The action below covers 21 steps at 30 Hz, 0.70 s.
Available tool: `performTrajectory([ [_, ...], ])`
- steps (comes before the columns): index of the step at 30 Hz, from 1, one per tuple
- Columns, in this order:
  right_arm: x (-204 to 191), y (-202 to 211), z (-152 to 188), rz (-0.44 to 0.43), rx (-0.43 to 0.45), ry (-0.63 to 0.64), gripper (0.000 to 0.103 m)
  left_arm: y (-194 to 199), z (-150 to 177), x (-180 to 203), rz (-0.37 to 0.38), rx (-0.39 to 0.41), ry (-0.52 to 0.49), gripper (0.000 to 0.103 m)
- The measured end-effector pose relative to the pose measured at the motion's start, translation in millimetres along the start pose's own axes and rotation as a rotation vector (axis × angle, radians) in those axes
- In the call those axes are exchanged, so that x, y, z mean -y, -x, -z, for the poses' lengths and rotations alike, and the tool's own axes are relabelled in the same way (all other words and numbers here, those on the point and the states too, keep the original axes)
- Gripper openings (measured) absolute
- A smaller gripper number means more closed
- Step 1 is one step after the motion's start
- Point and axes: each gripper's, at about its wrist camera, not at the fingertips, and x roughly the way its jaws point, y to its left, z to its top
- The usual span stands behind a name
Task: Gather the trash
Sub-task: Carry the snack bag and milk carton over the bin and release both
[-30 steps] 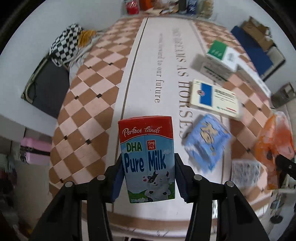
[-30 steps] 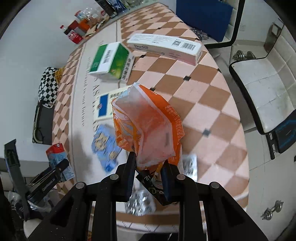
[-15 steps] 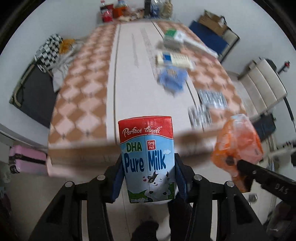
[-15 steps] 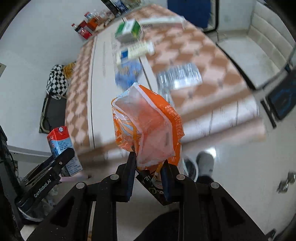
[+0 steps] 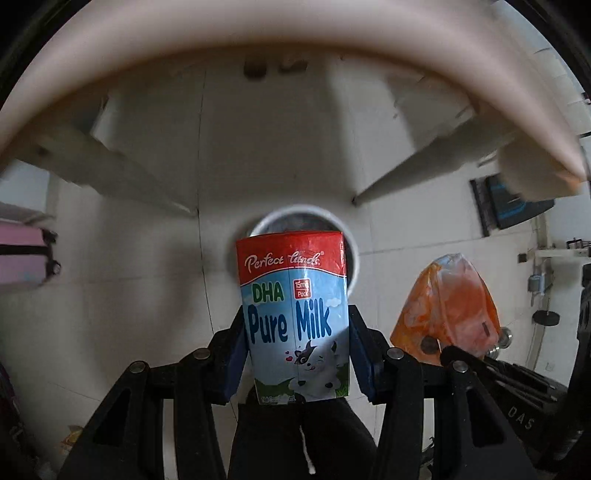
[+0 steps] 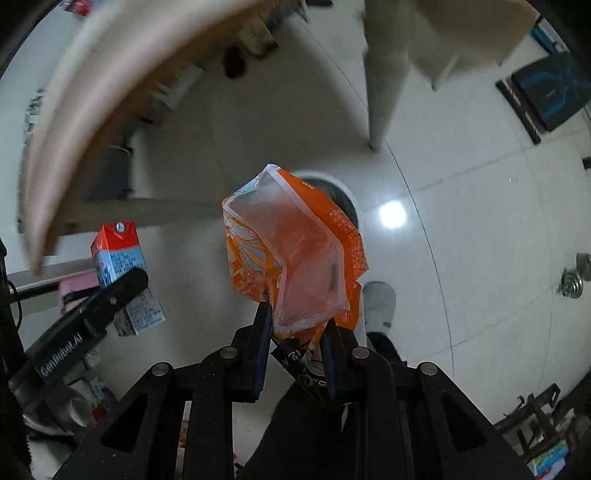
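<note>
Left gripper clamped on upright milk carton — bin mouth just beyond; right gripper pinching orange wrapper, bin behind it

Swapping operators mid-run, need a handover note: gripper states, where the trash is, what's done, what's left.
Left gripper: shut on the milk carton, upright, pointing down at the floor.
Right gripper: shut on the orange wrapper, held by its lower end.
Bin: round, white rim, on the floor past the table edge, showing right behind each item in that gripper's own view.
Done: both items are off the table and at the bin.
Left: release both into the bin. Any trash remaining on the tabletop is out of view.
</note>
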Motion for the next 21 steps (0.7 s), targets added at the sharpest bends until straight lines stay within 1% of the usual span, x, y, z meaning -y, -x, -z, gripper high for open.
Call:
performTrajectory([
  [1,11,-24,-2,0.004,-0.016,-0.016,0.026,-26,-2,-2,0.007,-0.022,0.004,0.046],
  [2,17,-41,-4,0.005,-0.029,-0.027,0.026,-50,-5,-3,0.007,-0.042,0.005,0.046],
  [4,34,-78,-9,0.002,-0.049,-0.058,0.026,-87,-10,-4,0.013,-0.076,0.007,0.047],
  [6,46,-110,-17,-0.011,-0.065,-0.087,0.026,-118,-16,-5,0.023,-0.109,0.013,0.047],
  [8,57,-141,-24,-0.019,-0.074,-0.105,0.026,-147,-22,-7,0.061,-0.139,0.033,0.048],
  [11,66,-178,-36,-0.025,-0.081,-0.118,0.026,-171,-22,-16,0.087,-0.167,0.074,0.048],
  [13,66,-197,-45,-0.023,-0.085,-0.119,0.027,-176,-21,-23,0.085,-0.17,0.081,0.048],
  [14,65,-206,-51,-0.021,-0.087,-0.114,0.028,-177,-21,-25,0.079,-0.168,0.081,0.051],
  [15,64,-212,-56,-0.014,-0.083,-0.11,0.029,-177,-21,-27,0.077,-0.167,0.081,0.055],
  [16,64,-219,-60,-0.005,-0.078,-0.105,0.03,-176,-21,-29,0.077,-0.162,0.085,0.069],
  [17,64,-224,-64,-0.002,-0.08,-0.101,0.033,-173,-21,-32,0.073,-0.15,0.092,0.083],
  [18,64,-229,-67,-0.008,-0.078,-0.1,0.037,-174,-19,-37,0.071,-0.145,0.095,0.088],
  [19,63,-233,-69,-0.018,-0.075,-0.102,0.046,-172,-18,-41,0.069,-0.142,0.097,0.094],
  [20,65,-238,-71,-0.025,-0.074,-0.102,0.056,-171,-17,-44,0.062,-0.138,0.097,0.095],
  [21,65,-239,-73,-0.035,-0.066,-0.101,0.069,-169,-16,-47,0.043,-0.13,0.096,0.095],
])
